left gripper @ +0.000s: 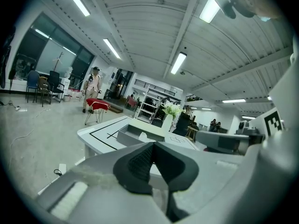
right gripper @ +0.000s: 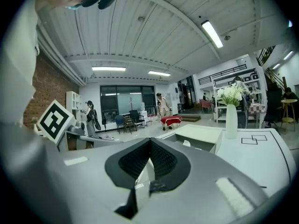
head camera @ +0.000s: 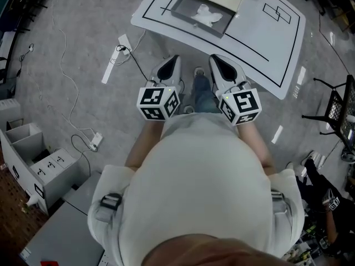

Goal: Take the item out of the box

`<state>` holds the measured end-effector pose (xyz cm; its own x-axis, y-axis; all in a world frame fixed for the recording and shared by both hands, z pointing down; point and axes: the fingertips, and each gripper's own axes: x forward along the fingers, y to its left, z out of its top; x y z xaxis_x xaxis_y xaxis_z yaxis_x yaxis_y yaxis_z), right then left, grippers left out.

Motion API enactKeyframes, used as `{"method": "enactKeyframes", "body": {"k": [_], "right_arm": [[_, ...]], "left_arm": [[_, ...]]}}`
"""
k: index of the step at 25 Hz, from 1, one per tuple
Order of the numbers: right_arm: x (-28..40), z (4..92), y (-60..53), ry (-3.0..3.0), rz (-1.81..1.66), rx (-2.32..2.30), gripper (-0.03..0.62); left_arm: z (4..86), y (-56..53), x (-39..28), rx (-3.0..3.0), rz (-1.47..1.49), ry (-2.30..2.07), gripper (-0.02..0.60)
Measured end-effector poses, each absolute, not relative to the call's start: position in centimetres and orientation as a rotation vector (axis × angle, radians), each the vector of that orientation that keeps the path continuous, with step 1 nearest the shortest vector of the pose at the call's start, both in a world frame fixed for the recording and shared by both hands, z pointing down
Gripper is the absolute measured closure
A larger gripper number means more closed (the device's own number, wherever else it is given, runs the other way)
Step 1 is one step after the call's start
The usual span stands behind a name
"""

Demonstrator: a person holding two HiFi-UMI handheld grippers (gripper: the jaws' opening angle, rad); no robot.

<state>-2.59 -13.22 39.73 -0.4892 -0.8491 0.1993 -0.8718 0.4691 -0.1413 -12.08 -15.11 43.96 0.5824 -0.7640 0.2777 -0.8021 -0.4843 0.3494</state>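
Note:
An open grey box lies on the white table, with a white item inside it and its lid folded back. Both grippers hover side by side short of the table's near edge, pointing at it. My left gripper is shut with nothing in it, and so is my right gripper. In the left gripper view the jaws meet in front of the box. In the right gripper view the closed jaws sit left of the box, where the item peeks over the wall.
A white vase of flowers stands on the table beyond the box. A power strip and cables lie on the floor at left, near grey cabinets. A black rack is at right. People and a red chair are far off.

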Motion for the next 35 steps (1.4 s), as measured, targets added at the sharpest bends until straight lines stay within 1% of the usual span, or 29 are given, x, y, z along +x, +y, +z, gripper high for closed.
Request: {"method": "enactKeyframes", "body": {"k": [17,35], "right_arm": [[0.8,38.5,-24.0,-2.603,0.296,1.539,0.594],[4.0,37.8,-30.7,-2.605,0.305,1.524,0.594]], "left_arm": [[43.4,-25.6,-8.1,2.396,0.145,-1.226,0.581],[44.8,-32.1,-4.2,2.372,0.289,-1.190,0.581]]}}
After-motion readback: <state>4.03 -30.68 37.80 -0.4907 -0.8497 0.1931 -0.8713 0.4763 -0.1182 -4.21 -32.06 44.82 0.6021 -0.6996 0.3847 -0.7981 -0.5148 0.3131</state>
